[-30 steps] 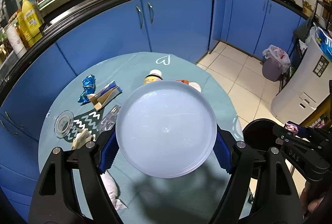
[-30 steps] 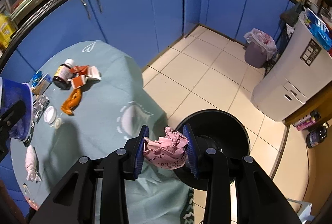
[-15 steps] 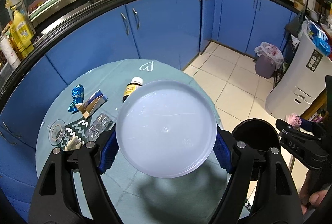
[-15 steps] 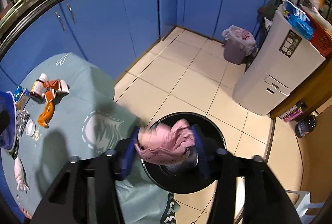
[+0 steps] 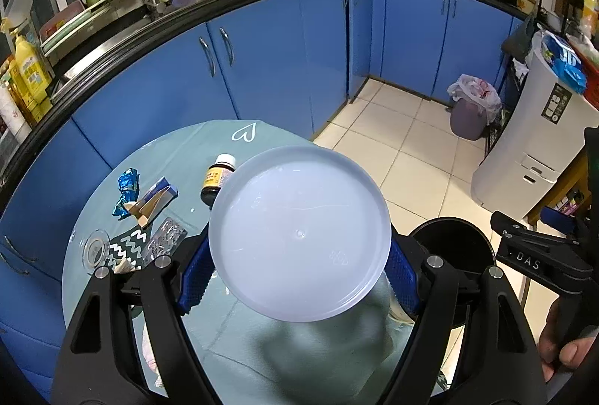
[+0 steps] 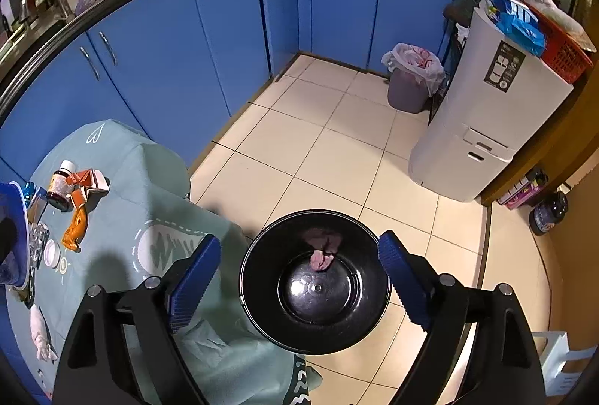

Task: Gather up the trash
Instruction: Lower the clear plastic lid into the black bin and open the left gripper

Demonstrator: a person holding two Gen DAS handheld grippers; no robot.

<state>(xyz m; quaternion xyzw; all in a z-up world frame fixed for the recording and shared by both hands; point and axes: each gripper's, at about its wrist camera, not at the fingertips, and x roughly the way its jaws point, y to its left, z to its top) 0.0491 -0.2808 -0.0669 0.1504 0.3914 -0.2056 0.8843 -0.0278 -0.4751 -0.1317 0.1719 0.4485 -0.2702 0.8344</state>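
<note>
My left gripper [image 5: 297, 272] is shut on a round white plastic plate [image 5: 297, 229], held by its rim above the teal-clothed table [image 5: 239, 341]. My right gripper [image 6: 299, 277] hangs over a black bin [image 6: 262, 311] on the floor, its jaws opening and nothing between them. A crumpled pink paper [image 6: 322, 253] lies inside the bin. On the table lie a brown bottle [image 5: 217, 176], a blue wrapper [image 5: 127, 191], a torn carton [image 5: 153, 202], a blister pack [image 5: 164, 244] and an orange wrapper [image 6: 75, 225].
The black bin [image 5: 449, 247] stands right beside the table's edge. Blue cabinets [image 6: 224, 41] curve behind. A purple bin with a white liner [image 6: 411, 79] and a white appliance [image 6: 483, 127] stand on the tiled floor. A white tissue [image 6: 39, 330] lies near the table's front.
The right jaws spread and the pink paper dropped from between them into the black bin. Both grippers drifted toward the bin. The left one still grips the plate.
</note>
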